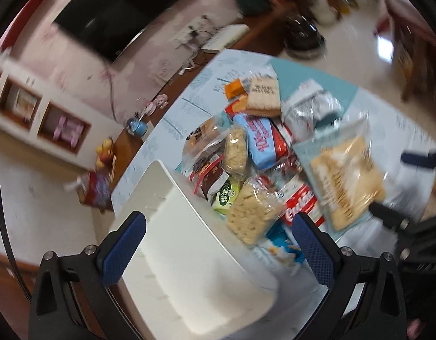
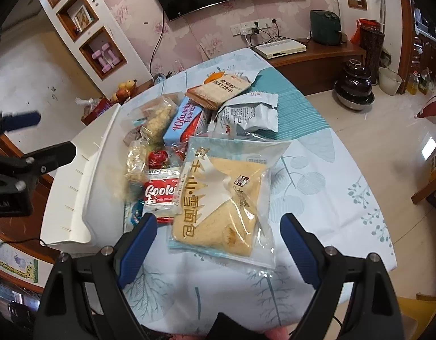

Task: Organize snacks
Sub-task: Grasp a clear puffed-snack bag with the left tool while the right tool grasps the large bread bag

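Snack pile (image 2: 189, 130) is seen heaped on the counter (image 2: 317, 198), just beside the white bin (image 2: 84, 187); no snack can be seen inside the bin. A large bread packet (image 2: 223, 206) lies nearest. Right gripper (image 2: 218, 243) fingers are spread wide over it, empty. Left gripper (image 1: 218, 243) fingers are likewise released, straddling the bin's wall. Sorting is judged barely begun.

"Cooki" shows in white on the red packet (image 2: 161, 191) mid-desk, Chinese characters (upside down) cross the clear bread bag (image 2: 218, 201), and the blue box (image 2: 184, 121) bears script too stylised to read.
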The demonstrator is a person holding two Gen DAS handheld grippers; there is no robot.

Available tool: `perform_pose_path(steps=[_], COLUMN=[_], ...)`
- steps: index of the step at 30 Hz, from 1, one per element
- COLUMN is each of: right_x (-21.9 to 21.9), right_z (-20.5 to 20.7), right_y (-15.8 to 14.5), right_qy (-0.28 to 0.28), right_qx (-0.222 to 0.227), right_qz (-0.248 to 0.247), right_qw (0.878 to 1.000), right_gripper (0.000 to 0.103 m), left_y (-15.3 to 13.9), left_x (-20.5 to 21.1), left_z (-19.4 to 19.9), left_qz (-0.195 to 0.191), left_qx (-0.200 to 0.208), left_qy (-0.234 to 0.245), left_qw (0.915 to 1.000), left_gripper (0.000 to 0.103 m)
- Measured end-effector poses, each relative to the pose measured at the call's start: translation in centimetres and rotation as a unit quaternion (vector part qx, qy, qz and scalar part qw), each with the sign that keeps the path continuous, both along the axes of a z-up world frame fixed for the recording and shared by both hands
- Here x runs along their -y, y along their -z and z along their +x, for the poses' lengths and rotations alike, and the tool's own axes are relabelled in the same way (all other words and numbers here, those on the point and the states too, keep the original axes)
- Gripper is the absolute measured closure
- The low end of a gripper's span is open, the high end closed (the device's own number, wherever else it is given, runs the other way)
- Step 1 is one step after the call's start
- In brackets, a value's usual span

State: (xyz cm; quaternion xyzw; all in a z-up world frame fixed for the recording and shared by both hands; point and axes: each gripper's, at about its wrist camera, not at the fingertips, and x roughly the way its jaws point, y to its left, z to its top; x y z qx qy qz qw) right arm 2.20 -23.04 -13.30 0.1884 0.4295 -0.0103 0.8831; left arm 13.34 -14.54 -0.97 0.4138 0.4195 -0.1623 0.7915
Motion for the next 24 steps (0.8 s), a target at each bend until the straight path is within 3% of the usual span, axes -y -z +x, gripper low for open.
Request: perform_pose_path(steps=[9,17,24], right_x=[-0.5,-1.2,-1.7], right_z=[1.7,2.9,4.3], right_y=[2.0,2.8,3.8], right_qy=[0.000,0.001,0.001], right_qx=[-0.005,-0.002,-0.026], right_qz=[0.003,-0.012,-0.036], right_qw=[1.000,1.000,0.999], right_gripper=[0.014,0.014,0.014], left_y=[4.4,8.3,10.3], left_x=[1.6,2.4,2.6], left_z=[0.9,2.4,3.9], left_qz=[0.083,0.110,0.120], left_qx=[-0.008,-0.042,-0.064], left_qy=[0.100,0.118,0.112], left_qw=[0.9915,0.9861,0.9843], left_gripper=[0.001,0.001,0.001])
